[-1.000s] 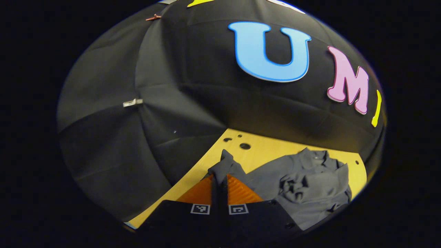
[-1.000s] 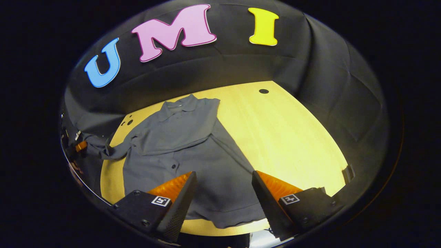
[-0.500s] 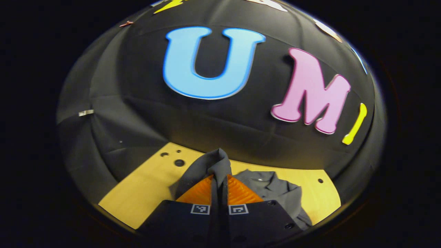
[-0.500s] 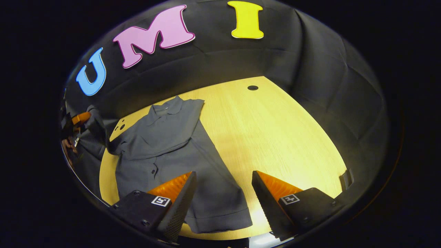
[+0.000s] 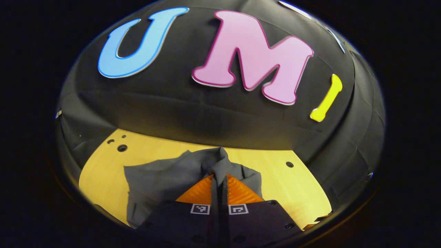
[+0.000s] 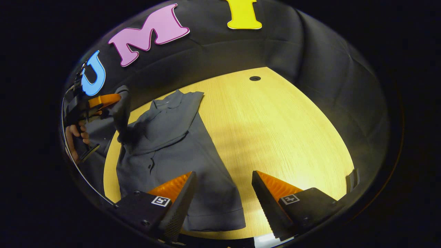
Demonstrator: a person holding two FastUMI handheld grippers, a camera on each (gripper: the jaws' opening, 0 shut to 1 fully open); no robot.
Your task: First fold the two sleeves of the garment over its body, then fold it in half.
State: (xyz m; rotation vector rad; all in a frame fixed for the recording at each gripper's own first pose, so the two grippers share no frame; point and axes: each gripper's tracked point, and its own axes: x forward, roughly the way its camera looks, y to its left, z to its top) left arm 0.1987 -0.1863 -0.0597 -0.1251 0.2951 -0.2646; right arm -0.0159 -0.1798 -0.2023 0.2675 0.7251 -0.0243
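At the far left of the table, your left gripper, clamped on the sleeve, has lifted it toward the shirt body; your right gripper waits, fingers apart.

In the left gripper view the fingers hide the garment's near part; its lower edge is cut off.

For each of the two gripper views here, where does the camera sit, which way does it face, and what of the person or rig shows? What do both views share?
Left gripper view: rides the left tongs, facing the booth wall across the yellow wooden table; its own fingers are shut on a sleeve of the grey button-up shirt.
Right gripper view: rides the open right tongs, held above the table's near edge and looking down over the shirt; the left tongs and the person's hand show far left.
Shared: shirt, table, left tongs.
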